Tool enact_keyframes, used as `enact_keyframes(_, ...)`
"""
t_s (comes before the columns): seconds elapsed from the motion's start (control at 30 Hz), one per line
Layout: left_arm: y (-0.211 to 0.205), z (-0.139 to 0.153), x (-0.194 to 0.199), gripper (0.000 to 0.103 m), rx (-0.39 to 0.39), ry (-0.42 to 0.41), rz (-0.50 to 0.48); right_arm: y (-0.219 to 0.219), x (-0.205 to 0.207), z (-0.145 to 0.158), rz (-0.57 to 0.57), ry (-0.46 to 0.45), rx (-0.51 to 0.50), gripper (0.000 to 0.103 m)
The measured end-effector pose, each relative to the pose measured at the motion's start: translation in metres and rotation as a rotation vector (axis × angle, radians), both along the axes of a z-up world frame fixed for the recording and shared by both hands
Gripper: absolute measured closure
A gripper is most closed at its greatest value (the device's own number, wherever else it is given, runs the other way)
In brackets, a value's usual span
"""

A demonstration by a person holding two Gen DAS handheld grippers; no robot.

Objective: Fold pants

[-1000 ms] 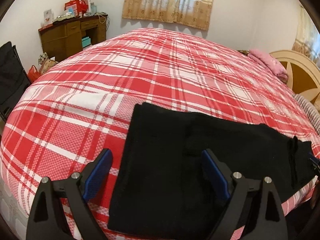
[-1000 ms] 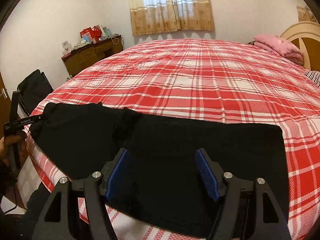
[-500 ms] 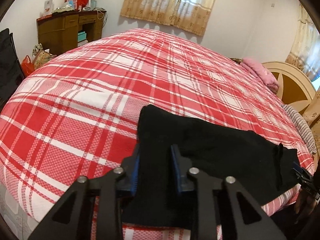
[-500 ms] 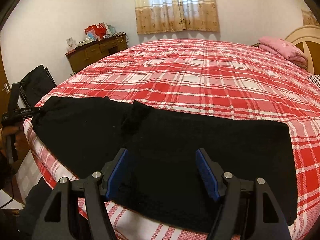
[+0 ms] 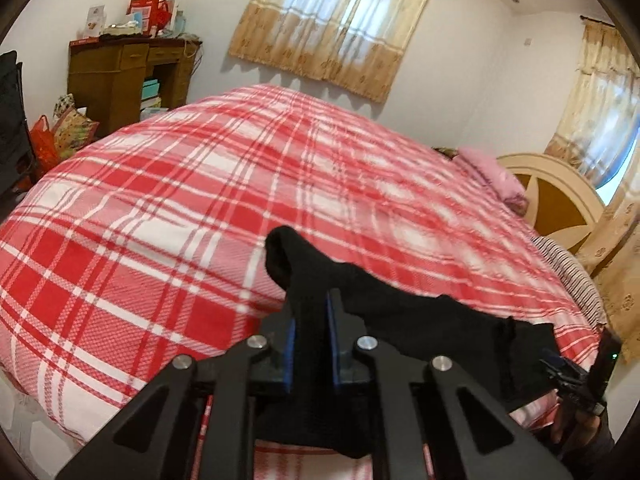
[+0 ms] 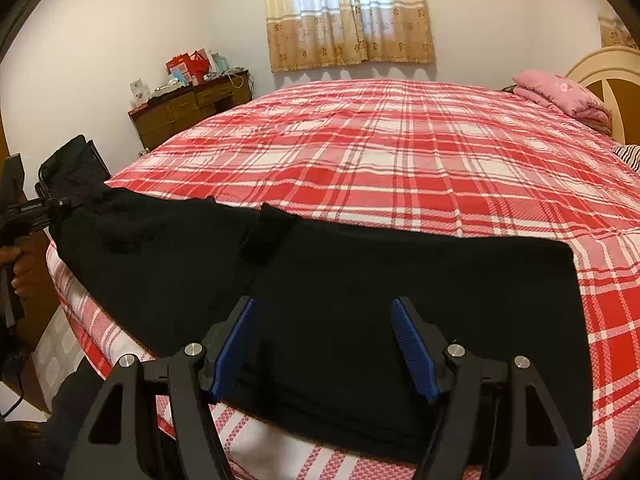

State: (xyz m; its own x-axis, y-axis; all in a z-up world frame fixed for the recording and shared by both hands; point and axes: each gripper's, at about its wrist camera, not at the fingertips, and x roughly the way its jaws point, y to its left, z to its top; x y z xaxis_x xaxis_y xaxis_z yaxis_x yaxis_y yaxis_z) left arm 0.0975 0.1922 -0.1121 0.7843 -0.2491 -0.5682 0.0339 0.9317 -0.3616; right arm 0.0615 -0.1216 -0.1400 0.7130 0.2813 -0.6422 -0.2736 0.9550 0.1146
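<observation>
Sprawling wide and bare beyond: red plaid bed (image 6: 400, 152). Lying along its near edge: black pants (image 6: 360, 280). Pinching the lifted left end, having just been closing: left gripper (image 5: 310, 320). Hovering spread over the right end, gripping nothing: right gripper (image 6: 324, 344).

My left tongs (image 5: 310, 322): black frame, blue pads, silver pivot screws; my right tongs (image 6: 324, 346) match. Pants (image 6: 360, 288): plain black, unpatterned. Bedcover (image 6: 400, 152): red-and-white plaid (broad red bands crossed by thin lines, with finely checked squares). Folded blanket (image 6: 560, 94): pink. Headboard (image 5: 556, 196): cream rim with brown panels. Curtains (image 6: 346, 12): pale cream above, tan floral border below. Desk (image 5: 120, 76): dark brown wood, with red boxes (image 5: 150, 10) on top. Striped cloth (image 6: 628, 156) at the bed's edge: black and white. Walls (image 6: 140, 20): white.
</observation>
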Motion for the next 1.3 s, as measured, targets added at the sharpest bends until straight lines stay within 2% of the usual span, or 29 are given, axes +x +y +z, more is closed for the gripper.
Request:
enact_keyframes(0.23,-0.016,0.021,-0.004,0.090,-0.002,-0.052,-0.021,-0.009,-0.003,0.014,-0.019,-0.016,0.027,0.033)
enact_keyframes(0.47,-0.050,0.049,-0.007,0.091,0.006,-0.115,-0.099,-0.034,-0.012,0.035,-0.059,-0.025,0.073,0.033)
enact_keyframes(0.7,-0.105,0.074,-0.001,0.091,0.009,-0.175,-0.216,-0.066,-0.024,0.034,-0.122,-0.021,0.085,0.033)
enact_keyframes(1.3,-0.263,0.105,0.014,0.092,0.009,-0.181,-0.553,-0.150,-0.022,0.034,-0.319,-0.035,0.149,0.033)
